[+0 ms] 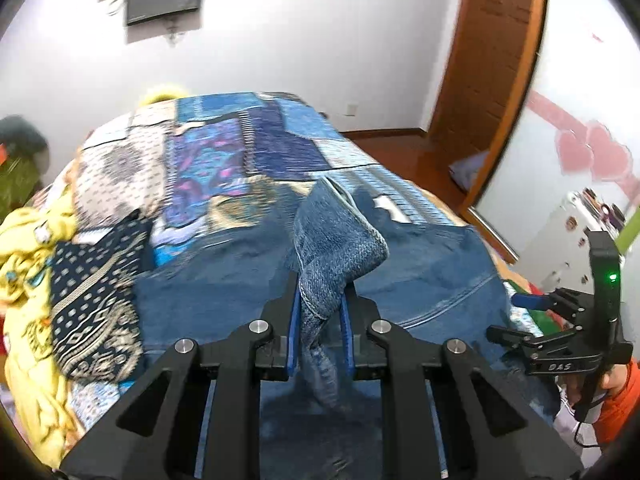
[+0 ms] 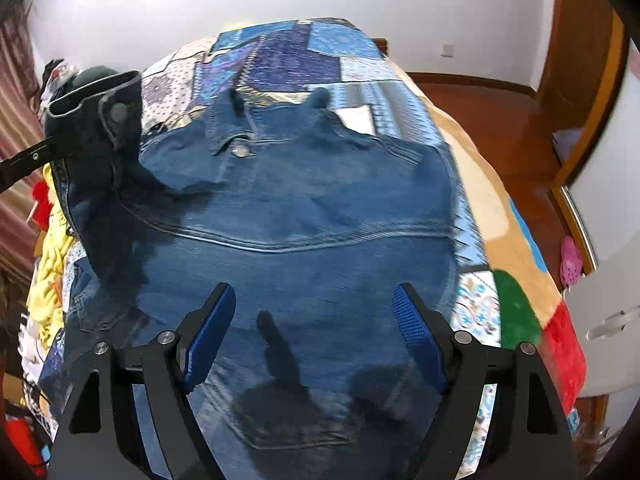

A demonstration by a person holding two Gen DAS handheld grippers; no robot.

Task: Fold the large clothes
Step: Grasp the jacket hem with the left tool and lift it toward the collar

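Nearest the lens in the left wrist view: left tongs clamped on a bunched end of denim, most likely the sleeve of the denim jacket, lifted clear of the bed. Fabric hangs down between the blue pads.

Right wrist view: right tongs spread wide, holding nothing, hovering above the jacket's lower part. Their shadow falls on the cloth below.

Jacket lies spread on the patchwork bedspread, collar toward the far end, a metal button showing near it. Body looks mostly flat. The raised sleeve cuff appears at the left edge of the right wrist view, held up in the other tongs.

Left of the jacket: a dark patterned garment and a yellow garment, both loose and unfolded, at the bed's edge.

Judgement on progress: early. Jacket is laid out and one sleeve is in hand, probably about to be brought across the body. No completed fold visible. Where the far sleeve lies, I cannot tell. Left to do: sleeves in, sides over, halve the length. Other garments untouched.
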